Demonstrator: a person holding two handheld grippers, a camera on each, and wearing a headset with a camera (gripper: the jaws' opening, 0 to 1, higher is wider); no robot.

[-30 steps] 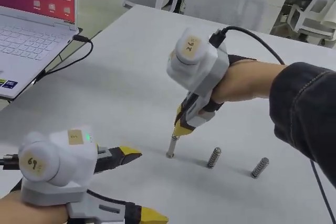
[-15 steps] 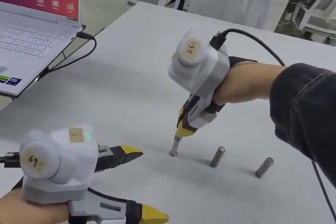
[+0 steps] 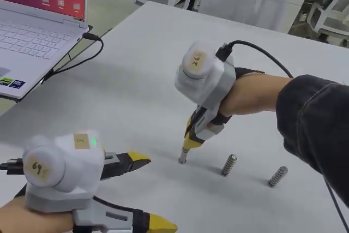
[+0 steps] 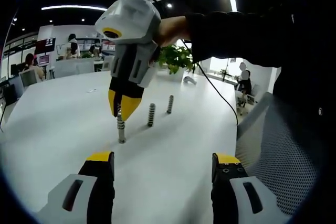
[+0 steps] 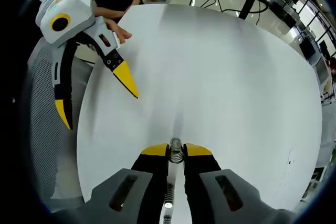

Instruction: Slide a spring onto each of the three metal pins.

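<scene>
Three thin metal pins stand on the white table. My right gripper points down over the left pin, shut on a spring that sits around it. The middle pin and the right pin each carry a spring and lean slightly. The left gripper view shows the same row: the near pin under the right gripper, then the second pin and the third pin. My left gripper stays open and empty at the near left, apart from the pins.
An open laptop sits at the far left, with a black cable trailing onto the table. The right gripper's cable arcs over the hand. Office chairs stand beyond the far table edge.
My right gripper has come down along the left pin, bringing the spring lower on it. The left gripper holds its place. The head camera has shifted a little.
</scene>
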